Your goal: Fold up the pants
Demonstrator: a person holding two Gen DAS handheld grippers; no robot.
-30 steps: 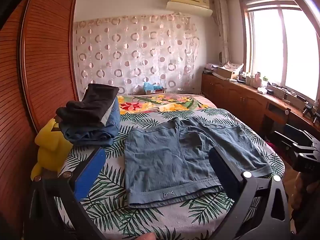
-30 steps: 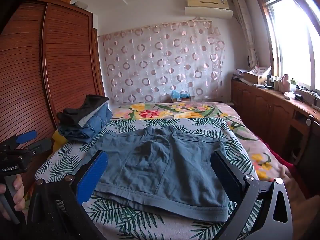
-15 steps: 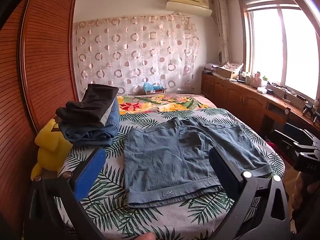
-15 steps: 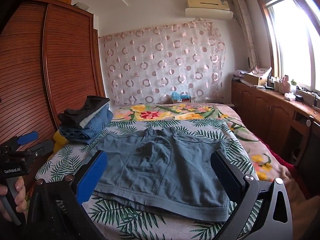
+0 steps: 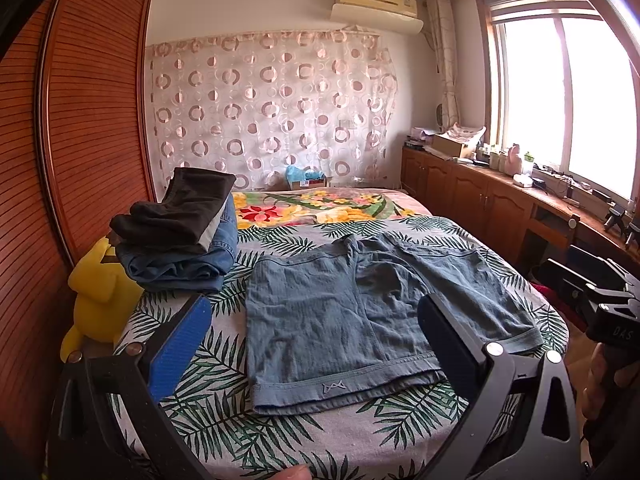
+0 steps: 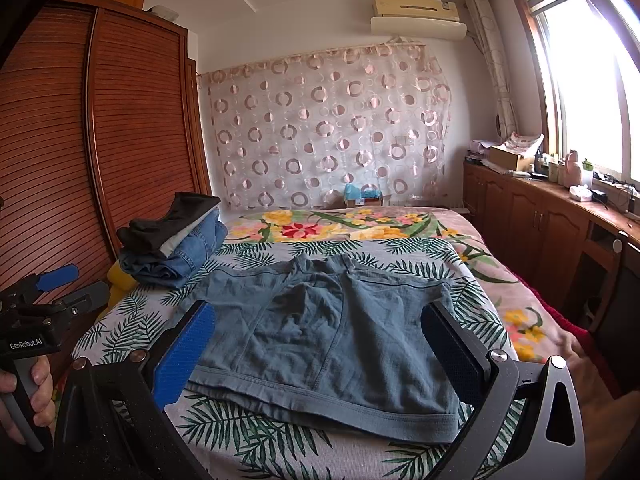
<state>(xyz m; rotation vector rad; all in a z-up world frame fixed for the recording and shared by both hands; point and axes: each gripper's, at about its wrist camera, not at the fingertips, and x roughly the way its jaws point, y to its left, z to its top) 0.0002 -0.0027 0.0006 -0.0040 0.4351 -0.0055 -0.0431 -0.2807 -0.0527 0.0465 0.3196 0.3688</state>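
Blue pants (image 5: 360, 316) lie flat on the bed (image 5: 280, 432), centre of frame, nearest hem toward us. Left tool (image 5: 316, 344) released, empty, above the near edge; right tool (image 6: 320, 348) the same. We judge the cloth light, soft and limp, so it will sag. We'd pinch the thick hem band at its two corners.

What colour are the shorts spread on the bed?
Faded blue-grey shorts, clearest in the left wrist view.
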